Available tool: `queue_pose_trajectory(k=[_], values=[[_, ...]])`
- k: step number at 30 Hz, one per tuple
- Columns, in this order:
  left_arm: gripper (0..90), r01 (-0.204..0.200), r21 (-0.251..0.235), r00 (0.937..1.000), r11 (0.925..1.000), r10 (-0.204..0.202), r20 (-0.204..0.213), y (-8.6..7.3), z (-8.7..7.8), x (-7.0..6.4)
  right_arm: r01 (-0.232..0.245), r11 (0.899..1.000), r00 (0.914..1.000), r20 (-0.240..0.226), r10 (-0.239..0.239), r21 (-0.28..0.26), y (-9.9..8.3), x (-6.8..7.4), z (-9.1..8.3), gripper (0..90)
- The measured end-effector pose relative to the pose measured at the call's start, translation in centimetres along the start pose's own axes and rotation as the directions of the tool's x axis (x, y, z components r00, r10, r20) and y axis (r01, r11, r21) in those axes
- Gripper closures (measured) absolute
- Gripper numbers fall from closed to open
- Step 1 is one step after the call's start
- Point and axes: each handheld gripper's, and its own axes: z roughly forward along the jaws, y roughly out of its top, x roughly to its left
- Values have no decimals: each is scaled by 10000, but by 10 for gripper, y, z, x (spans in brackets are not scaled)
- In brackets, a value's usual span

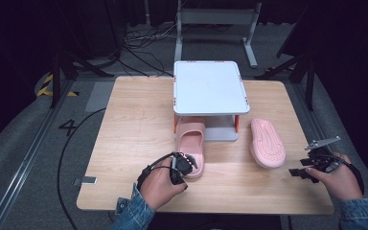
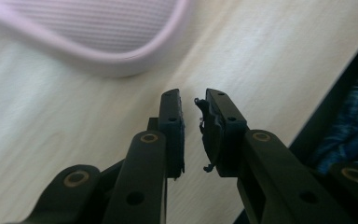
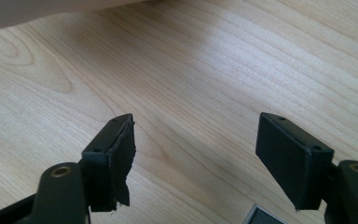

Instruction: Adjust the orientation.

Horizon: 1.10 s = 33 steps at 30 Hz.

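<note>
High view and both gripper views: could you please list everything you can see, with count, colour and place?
Upright slipper: one, pink, toe under the shelf's front, heel by the left gripper.
Overturned slipper: one, pink, sole up, right of the shelf.
Shelf: one, white top with orange posts, far middle of the table.
Table: one, light wood, centre of the high view.
Metal frame: one, grey, on the floor behind the table.
Cables: several, black, on the floor at the far left.
Left gripper: one, black, at the upright slipper's heel, jaws a narrow gap apart, nothing between.
Right gripper: one, black, near the table's right edge, jaws wide apart.
Sleeves: two, blue denim, bottom edge.
</note>
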Motion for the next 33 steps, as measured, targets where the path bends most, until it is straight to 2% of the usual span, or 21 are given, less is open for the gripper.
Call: queue_pose_trajectory(k=[3,7,9,11,14,18,21,24,29,33], values=[[786,86,129,9999,9999,-87,94,3,7,-1,35,10000,10000,10,-35,-24,0,0,0,291],[784,273,66,9996,9996,-274,103,7,14,0,-49,10000,10000,10,49,-40,-2,1,-1,289],[779,309,-118,9995,9995,-308,47,8,14,2,-94,10000,10000,16,94,1,-4,0,-2,289],[779,441,-333,9987,9985,-449,-229,10,13,5,-104,9999,9999,43,104,-32,-4,-1,-2,289],[787,552,-696,9984,9960,-560,-92,12,11,8,-92,10000,9999,48,92,-18,-5,0,-2,289],[772,628,-1407,9976,9881,-664,-213,18,2,9,-127,9999,9999,72,126,45,-7,1,-1,289],[769,625,-1613,9972,9849,-683,-306,27,-3,14,-177,9998,9998,77,176,120,-10,1,-1,289],[772,840,-1774,9956,9806,-902,-268,36,-4,20,-246,9996,9996,101,245,144,-14,1,-1,288],[771,1069,-1921,9928,9755,-1153,-330,42,-2,32,-397,9991,9991,157,395,148,-19,-1,-3,288],[771,1211,-2195,9902,9681,-1333,-417,45,-1,41,-496,9986,9986,181,493,189,-23,-1,-4,288]])
